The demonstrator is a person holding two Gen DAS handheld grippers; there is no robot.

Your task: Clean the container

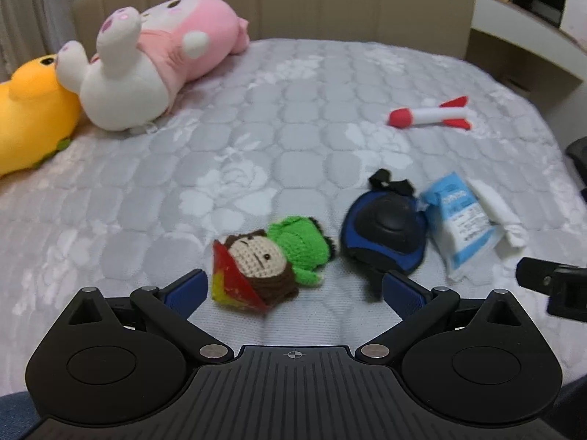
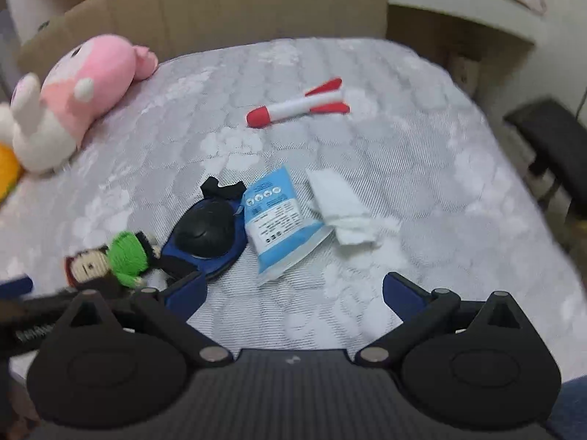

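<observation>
Two grippers released over quilted bed, left gripper jaws wide around crocheted doll, right gripper empty, blue knee pad beside wipes packet, tissue, toy rocket farther, plush toys near headboard, no container seen.

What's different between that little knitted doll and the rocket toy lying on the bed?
The crocheted doll is a knitted figure with a brown head and green body; the rocket toy is smooth, white with a red nose and red fins. The doll lies close to the grippers, beside the blue knee pad; the rocket lies farther up the bed, alone. Both are small soft toys lying on their sides on the quilted mattress.
</observation>
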